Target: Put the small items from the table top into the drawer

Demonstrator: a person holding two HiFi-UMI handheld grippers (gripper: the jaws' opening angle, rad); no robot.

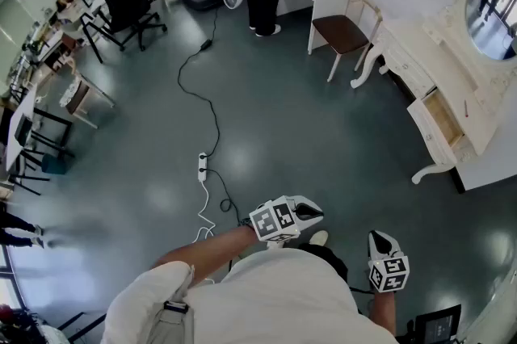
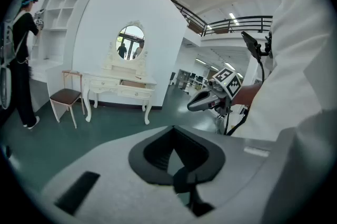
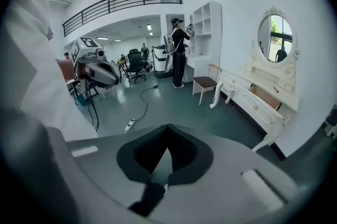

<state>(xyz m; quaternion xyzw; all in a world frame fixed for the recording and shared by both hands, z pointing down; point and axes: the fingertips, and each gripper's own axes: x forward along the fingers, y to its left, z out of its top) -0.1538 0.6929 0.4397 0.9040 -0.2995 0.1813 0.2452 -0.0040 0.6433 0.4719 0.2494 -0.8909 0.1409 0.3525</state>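
Gray-green floor (image 1: pixel 283 116), white dressing table (image 1: pixel 420 68) well apart, drawer (image 1: pixel 443 118) open; my left gripper (image 1: pixel 311 212) and right gripper (image 1: pixel 379 237) both clenched, empty.

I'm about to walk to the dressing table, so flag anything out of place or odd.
A black cable snakes loose across the open floor to a white power strip, a possible trip hazard. One drawer of the dressing table stands pulled out. Nothing looks spilled or damaged.

White table (image 1: pixel 443 69): oval mirror (image 1: pixel 491 6) on top, small red item (image 1: pixel 466 107) beside open drawer (image 1: pixel 443 118). Floor (image 1: pixel 307 140): power strip (image 1: pixel 203 165), cable (image 1: pixel 212 104).
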